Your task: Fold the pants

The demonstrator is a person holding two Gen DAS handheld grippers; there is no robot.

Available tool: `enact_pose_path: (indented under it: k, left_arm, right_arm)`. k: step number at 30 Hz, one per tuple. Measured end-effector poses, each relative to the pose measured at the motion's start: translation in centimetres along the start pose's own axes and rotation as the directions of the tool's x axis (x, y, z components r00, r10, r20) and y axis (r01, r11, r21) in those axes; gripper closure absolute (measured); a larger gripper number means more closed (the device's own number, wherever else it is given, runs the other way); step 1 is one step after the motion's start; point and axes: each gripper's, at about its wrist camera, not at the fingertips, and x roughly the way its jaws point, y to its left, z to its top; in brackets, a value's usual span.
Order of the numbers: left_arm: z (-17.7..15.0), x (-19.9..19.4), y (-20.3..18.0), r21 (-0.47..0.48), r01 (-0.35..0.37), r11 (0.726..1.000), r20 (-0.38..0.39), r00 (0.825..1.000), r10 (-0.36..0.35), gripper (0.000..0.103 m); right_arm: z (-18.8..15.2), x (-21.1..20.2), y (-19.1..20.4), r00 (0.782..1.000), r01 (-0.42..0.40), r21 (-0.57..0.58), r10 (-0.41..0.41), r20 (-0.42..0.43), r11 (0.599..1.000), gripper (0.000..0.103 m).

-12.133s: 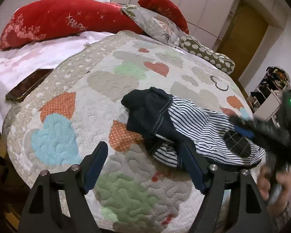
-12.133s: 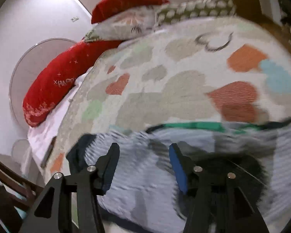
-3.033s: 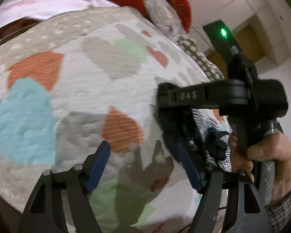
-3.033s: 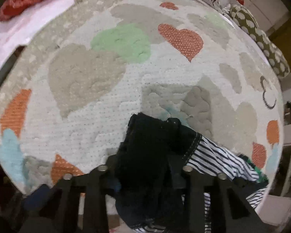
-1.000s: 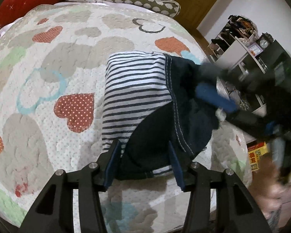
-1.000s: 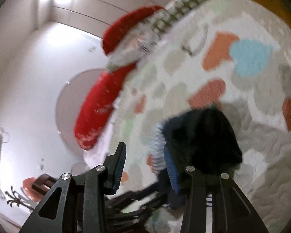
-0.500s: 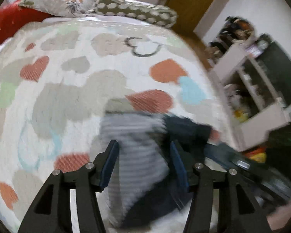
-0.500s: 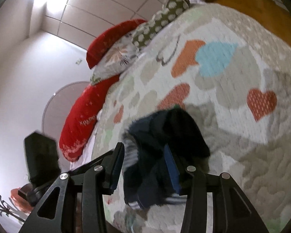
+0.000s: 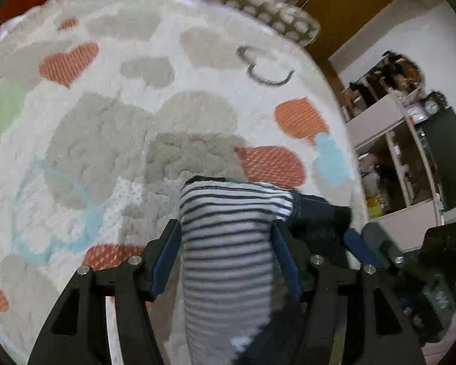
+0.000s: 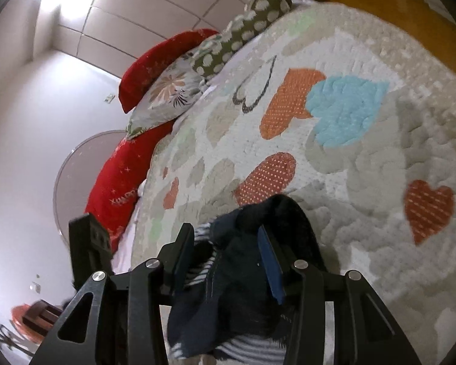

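Lifting striped pants [image 9: 225,243] with dark navy lining just above a heart-patterned quilt [image 9: 106,127] on a bed. Left gripper [image 9: 225,261] fingers narrowed around the striped bunch; right gripper [image 10: 228,261] fingers pinching dark fabric. Soft, light, limp cloth, likely to sag and bunch; best gripped at waistband corners or hem edges.

Black skeletal tongs [image 9: 225,261] with triangular cut-outs, silver screws, blue pads [image 9: 164,258] inside each finger.

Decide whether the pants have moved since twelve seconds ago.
Yes. The pants, then flat on the quilt, are now lifted between both grippers, nearer the bed's right edge.
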Motion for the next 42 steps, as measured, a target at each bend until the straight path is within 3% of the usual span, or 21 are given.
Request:
enact_pose_path:
  k: [6, 11, 13, 17, 22, 26, 32, 36, 39, 41, 42]
  left_arm:
    - [-4.7, -3.4, -1.6, 0.147, -0.077, 0.986, 0.107, 0.992, 0.061, 0.043]
    - [-8.5, -1.8, -1.2, 0.207, -0.137, 0.969, 0.082, 0.989, 0.123, 0.039]
    - [-9.6, -1.0, -0.8, 0.205, -0.158, 0.966, 0.063, 0.987, 0.148, 0.036]
    - [-10.0, -1.5, -0.5, 0.184, -0.137, 0.973, 0.061, 0.99, 0.128, 0.035]
    - [-10.6, -4.3, -0.1, 0.151, -0.136, 0.979, 0.116, 0.986, 0.119, 0.034]
    - [-11.5, -6.7, 0.1, 0.134, -0.181, 0.974, 0.18, 0.971, 0.156, 0.033]
    - [-12.8, -10.9, -0.3, 0.11, -0.281, 0.953, 0.316, 0.919, 0.234, 0.023]
    - [-13.6, -14.3, -0.9, 0.068, -0.35, 0.934, 0.455, 0.844, 0.283, 0.007]
    - [-13.8, -15.9, -1.4, 0.052, -0.374, 0.926, 0.517, 0.803, 0.295, 0.001]
    - [-13.7, -16.5, -1.6, 0.054, -0.392, 0.918, 0.531, 0.79, 0.306, 0.001]
    - [-13.7, -16.6, -1.7, 0.061, -0.392, 0.918, 0.523, 0.796, 0.305, 0.001]
  right_arm:
    - [-3.3, -3.6, 0.6, 0.995, 0.061, -0.071, -0.054, 0.086, 0.996, 0.055]
    - [-6.2, -2.8, -0.7, 0.979, 0.197, -0.104, -0.191, 0.064, 0.975, 0.055]
    - [-7.0, -2.0, -1.6, 0.973, 0.231, -0.09, -0.229, 0.036, 0.969, 0.055]
    - [-7.3, -2.7, -1.9, 0.97, 0.243, -0.067, -0.24, 0.046, 0.968, 0.053]
    - [-7.6, -4.9, -1.4, 0.961, 0.264, -0.056, -0.258, 0.097, 0.963, 0.048]
    - [-8.5, -6.5, -1.3, 0.959, 0.262, -0.031, -0.257, 0.118, 0.965, 0.047]
    - [-9.9, -8.1, 1.5, 0.94, 0.316, -0.093, -0.298, 0.165, 0.944, 0.044]
    - [-10.7, -8.6, 4.0, 0.92, 0.371, -0.174, -0.336, 0.203, 0.912, 0.04]
    - [-11.1, -8.7, 5.2, 0.909, 0.4, -0.22, -0.355, 0.218, 0.89, 0.039]
    - [-11.3, -8.7, 5.6, 0.909, 0.403, -0.234, -0.356, 0.217, 0.885, 0.039]
    - [-11.3, -8.6, 5.7, 0.909, 0.404, -0.238, -0.358, 0.215, 0.883, 0.038]
